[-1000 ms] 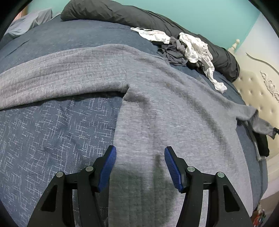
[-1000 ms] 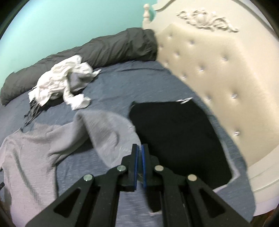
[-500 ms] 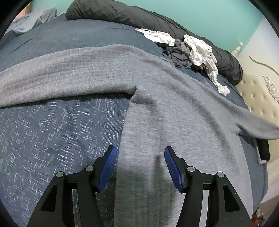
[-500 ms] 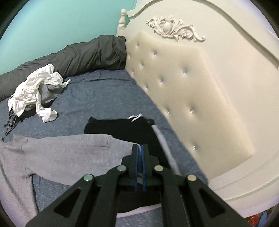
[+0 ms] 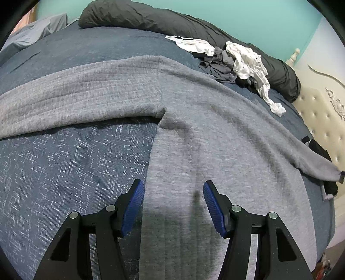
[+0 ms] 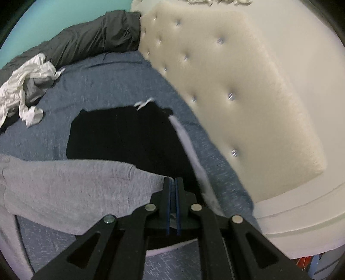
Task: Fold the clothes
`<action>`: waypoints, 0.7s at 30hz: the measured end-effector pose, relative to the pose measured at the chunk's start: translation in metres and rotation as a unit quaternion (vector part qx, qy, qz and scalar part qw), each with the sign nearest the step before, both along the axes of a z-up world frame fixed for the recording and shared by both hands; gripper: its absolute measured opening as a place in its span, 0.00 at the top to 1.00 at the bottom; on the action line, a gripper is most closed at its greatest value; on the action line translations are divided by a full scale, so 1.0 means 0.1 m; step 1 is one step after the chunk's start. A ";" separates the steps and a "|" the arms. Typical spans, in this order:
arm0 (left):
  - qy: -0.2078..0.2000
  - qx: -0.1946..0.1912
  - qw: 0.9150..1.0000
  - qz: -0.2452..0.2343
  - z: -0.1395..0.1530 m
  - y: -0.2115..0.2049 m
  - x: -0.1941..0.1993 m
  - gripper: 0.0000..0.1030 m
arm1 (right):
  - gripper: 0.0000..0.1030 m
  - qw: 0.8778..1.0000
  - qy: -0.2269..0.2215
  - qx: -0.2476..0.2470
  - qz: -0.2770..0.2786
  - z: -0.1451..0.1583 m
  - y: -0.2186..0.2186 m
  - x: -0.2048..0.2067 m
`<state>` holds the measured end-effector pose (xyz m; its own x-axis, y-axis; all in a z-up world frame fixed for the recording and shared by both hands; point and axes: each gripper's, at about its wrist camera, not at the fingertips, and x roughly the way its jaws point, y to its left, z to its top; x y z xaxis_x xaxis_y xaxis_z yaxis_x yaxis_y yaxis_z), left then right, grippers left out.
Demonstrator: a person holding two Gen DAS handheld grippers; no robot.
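Since a second ago we have drawn the sleeve outward across the bed (image 5: 64,183). Our grey sweatshirt (image 5: 215,140) lies spread flat, soft and limp; grip hems. Left tool (image 5: 172,202) gapes wide; right tool (image 6: 172,193) pinches the cuff.

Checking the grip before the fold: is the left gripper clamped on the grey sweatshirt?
No, the left gripper hangs open above the grey sweatshirt, holding nothing.

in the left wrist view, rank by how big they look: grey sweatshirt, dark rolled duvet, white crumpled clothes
1. grey sweatshirt, by far the largest, though nearest the camera.
2. dark rolled duvet, far off.
3. white crumpled clothes, smallest.
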<state>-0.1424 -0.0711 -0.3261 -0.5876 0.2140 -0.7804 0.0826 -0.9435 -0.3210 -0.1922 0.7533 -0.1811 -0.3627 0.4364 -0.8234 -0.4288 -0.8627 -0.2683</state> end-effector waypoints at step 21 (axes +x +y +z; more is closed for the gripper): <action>0.011 -0.002 1.000 -0.019 0.10 0.02 -0.01 0.40 | 0.59 0.992 0.064 -0.081 0.078 -0.04 -0.83 -0.12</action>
